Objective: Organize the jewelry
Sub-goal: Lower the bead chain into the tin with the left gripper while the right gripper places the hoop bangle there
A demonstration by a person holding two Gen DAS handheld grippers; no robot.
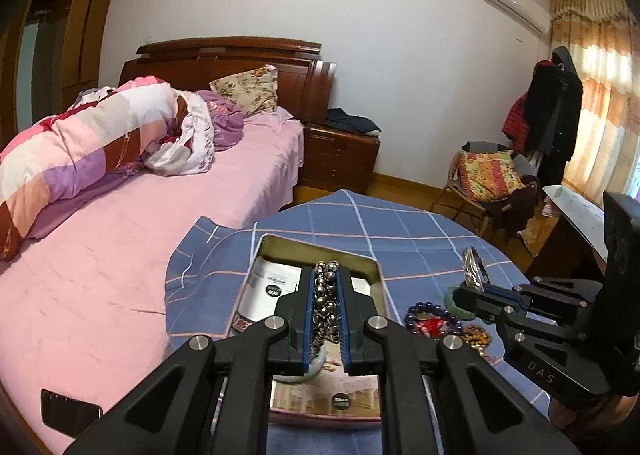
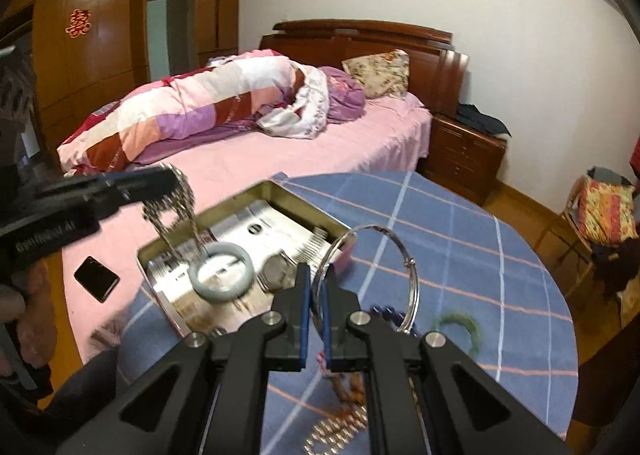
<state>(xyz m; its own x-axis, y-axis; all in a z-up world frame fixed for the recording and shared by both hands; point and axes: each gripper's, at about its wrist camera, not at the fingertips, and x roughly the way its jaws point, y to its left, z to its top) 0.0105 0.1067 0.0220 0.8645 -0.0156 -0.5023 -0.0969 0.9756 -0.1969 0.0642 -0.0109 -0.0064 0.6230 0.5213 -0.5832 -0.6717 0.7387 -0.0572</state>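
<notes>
left gripper [image 1: 325,275] jaws nearly closed, blue pads clamped on a silver metal bead strand [image 1: 326,295]; in the right wrist view the strand [image 2: 176,211] hangs in loops from the fingertips above the near left part of the open rectangular gold-coloured metal tin [image 2: 276,191]. right gripper [image 2: 314,279] jaws almost together, pinching the rim of a thin silver wire bangle [image 2: 412,275], which stands up clear of the cloth; from the left wrist view the same bangle [image 1: 472,267] reads edge-on, glinting, at the tips of the right gripper. tin sits on a round table under a blue checked cloth [image 2: 480,255], lined with printed paper; inside lie a pale grey-green smooth jade bangle [image 2: 222,271] and a dull grey faceted metal piece [image 2: 276,271], partly hidden behind the right fingers, kind unclear. on the cloth right of the tin: a dark blue round-bead bracelet [image 1: 428,309], something red inside its loop, a green stone bangle [image 2: 460,325] half covered by the gripper arm, brown wooden beads [image 1: 476,335] and a pale gold bead strand [image 2: 336,431] cut off at the near edge. a black flat phone [image 2: 96,279] lies on the pink bed sheet, left of the table. left strand blurred in the right view.
</notes>
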